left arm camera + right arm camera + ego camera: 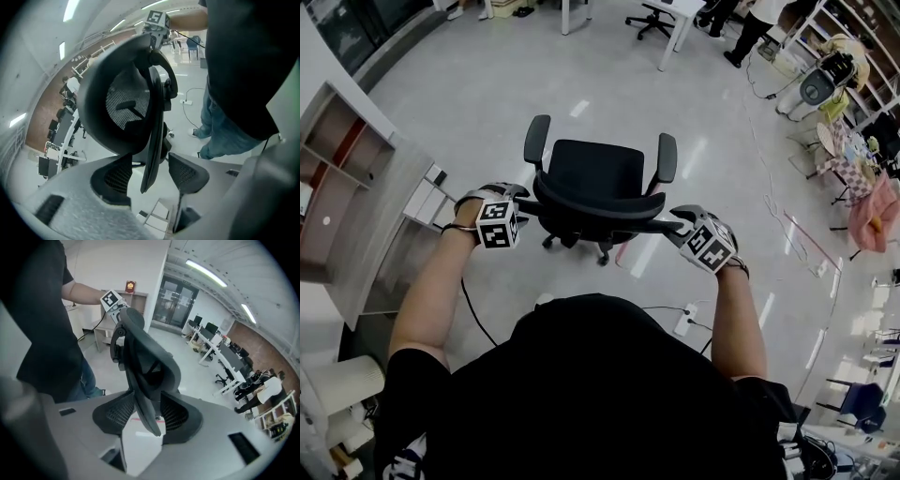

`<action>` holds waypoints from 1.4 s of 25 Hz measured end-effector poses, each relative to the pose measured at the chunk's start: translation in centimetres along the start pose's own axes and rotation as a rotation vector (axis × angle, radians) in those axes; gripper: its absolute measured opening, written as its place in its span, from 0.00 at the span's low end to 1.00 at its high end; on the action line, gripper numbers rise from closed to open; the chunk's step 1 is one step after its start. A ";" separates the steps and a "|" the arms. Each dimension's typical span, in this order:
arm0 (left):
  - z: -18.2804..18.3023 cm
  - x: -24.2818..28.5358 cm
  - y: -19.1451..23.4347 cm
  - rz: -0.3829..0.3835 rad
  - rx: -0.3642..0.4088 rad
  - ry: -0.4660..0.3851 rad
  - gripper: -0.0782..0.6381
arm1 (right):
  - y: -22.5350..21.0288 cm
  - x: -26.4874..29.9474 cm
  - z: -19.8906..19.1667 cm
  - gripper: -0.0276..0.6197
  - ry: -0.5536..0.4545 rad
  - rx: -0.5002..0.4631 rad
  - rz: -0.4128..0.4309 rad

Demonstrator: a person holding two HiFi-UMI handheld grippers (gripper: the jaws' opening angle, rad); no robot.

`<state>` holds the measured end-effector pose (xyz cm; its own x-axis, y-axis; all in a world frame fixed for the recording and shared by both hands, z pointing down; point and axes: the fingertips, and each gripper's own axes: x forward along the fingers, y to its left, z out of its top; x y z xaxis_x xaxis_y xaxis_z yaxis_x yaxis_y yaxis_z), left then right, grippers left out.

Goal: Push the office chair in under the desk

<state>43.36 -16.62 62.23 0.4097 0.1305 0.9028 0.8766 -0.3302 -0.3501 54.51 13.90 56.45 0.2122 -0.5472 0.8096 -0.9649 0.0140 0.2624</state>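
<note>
Office chair (591,173) stands on open floor (487,94) directly ahead of the person, backrest (592,212) toward them. Left gripper (150,176) and right gripper (145,417) straddle the backrest's top rim at opposite ends. Both jaw pairs are spread, pads not clamping the rim.

Seen from the person's head, one camera looks steeply down over the torso onto the office chair (591,183) and the floor. Cameras on the left gripper (150,176) and right gripper (145,416) sit close against the backrest (126,98), facing each other along it. All three views share the chair.
</note>
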 end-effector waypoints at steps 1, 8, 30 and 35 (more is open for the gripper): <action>-0.3 0.7 -0.2 -0.008 0.010 0.019 0.46 | 0.6 0.7 -0.4 0.33 0.020 -0.008 0.022; -1.6 5.1 -1.3 -0.088 0.017 0.074 0.48 | 1.8 5.3 -2.7 0.36 0.143 -0.092 0.079; -1.0 7.5 -1.0 -0.017 0.019 0.075 0.33 | 2.8 9.0 -4.2 0.28 0.228 -0.180 0.093; -0.6 7.3 -1.0 -0.007 -0.006 0.087 0.33 | 2.6 9.0 -4.4 0.27 0.254 -0.184 0.105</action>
<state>45.37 -15.88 69.35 0.3799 0.0515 0.9236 0.8776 -0.3355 -0.3423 54.57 12.72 66.71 0.1678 -0.3088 0.9362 -0.9441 0.2231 0.2428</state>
